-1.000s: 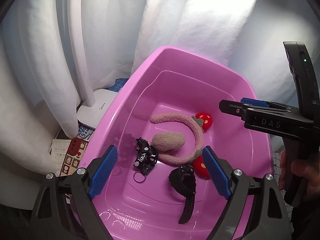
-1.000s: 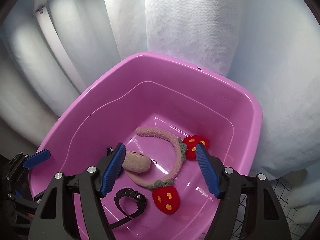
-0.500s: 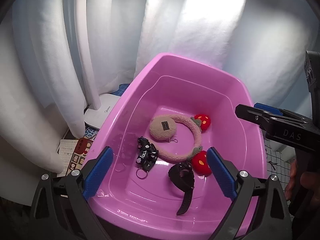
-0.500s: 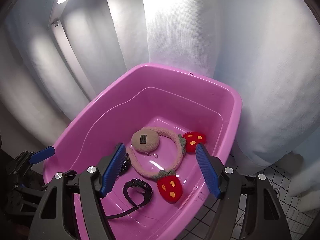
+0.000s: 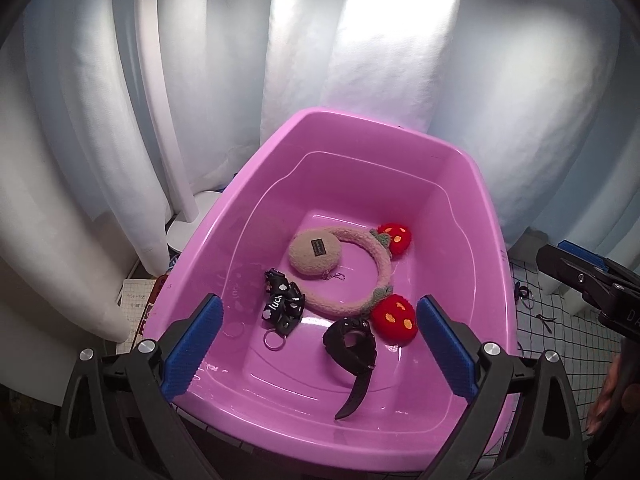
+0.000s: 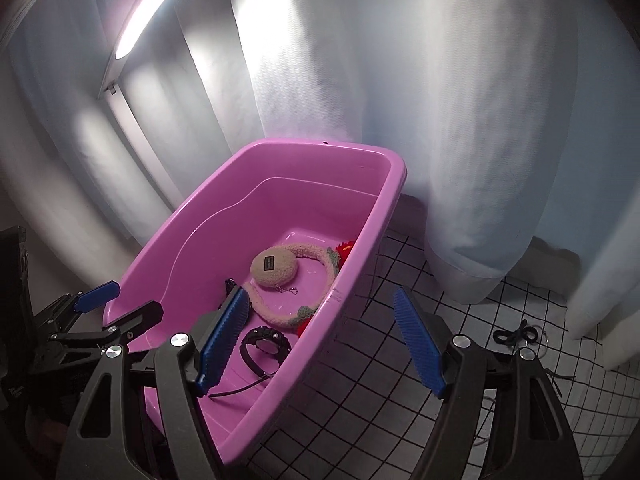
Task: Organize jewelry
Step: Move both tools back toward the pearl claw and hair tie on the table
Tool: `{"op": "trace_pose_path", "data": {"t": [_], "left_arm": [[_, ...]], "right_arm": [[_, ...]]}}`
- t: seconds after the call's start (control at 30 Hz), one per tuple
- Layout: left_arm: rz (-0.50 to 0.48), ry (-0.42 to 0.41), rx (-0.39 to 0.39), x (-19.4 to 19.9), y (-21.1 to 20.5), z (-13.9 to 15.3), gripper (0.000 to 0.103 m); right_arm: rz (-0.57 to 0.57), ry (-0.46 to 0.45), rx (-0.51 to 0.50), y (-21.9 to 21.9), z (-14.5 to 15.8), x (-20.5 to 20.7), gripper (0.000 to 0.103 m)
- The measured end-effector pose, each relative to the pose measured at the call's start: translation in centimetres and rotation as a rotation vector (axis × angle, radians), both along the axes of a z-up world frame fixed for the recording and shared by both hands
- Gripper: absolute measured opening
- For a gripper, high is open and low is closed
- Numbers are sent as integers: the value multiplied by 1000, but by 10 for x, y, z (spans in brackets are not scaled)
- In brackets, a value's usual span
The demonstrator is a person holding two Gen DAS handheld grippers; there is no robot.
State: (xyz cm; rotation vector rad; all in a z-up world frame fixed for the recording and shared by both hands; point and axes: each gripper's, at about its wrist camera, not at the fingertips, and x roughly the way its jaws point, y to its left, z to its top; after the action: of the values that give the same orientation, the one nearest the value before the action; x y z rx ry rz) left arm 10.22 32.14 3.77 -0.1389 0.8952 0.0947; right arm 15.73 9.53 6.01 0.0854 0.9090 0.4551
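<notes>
A pink plastic tub (image 5: 492,280) (image 6: 360,264) holds a fuzzy pink headband with red strawberries (image 5: 382,268) (image 6: 320,258), a round beige plush pouch (image 5: 314,254) (image 6: 274,268), a black ribbon keychain (image 5: 282,306) and a black watch (image 5: 352,346) (image 6: 264,346). My left gripper (image 5: 316,348) is open and empty above the tub's near rim. My right gripper (image 6: 324,344) is open and empty, over the tub's right edge. It also shows in the left wrist view (image 5: 588,276).
White curtains hang behind the tub. A white lamp post and base (image 5: 184,216) stand at its left, with papers (image 5: 134,308) on the floor. A black-gridded white cloth (image 6: 460,300) lies right of the tub, with small black hair ties and a ring (image 6: 520,336) on it.
Both grippers have pulled back and up from the tub. The right one has swung right, over the gridded cloth. The beige pouch has settled flat, label up.
</notes>
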Motion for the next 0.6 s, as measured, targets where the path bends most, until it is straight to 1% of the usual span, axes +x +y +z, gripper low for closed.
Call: {"op": "trace_pose_path", "data": {"t": [0.1,0.23,0.43,0.6], "left_arm": [[-2,-9,5,-4,-15,4,95],[-7,-20,0,-9,-39,13,96],[-51,-54,3,-28,-85,26,97],[-99,-58,18,-47,-131,26,97]], "right_arm": [[-22,-4,0,-23,1,-16,72],[-69,-9,-1,-66,5,-42,72],[-194,-22,-1,-149,9,-88,72],[-304,-4,-6,-221,2,-128,72]]}}
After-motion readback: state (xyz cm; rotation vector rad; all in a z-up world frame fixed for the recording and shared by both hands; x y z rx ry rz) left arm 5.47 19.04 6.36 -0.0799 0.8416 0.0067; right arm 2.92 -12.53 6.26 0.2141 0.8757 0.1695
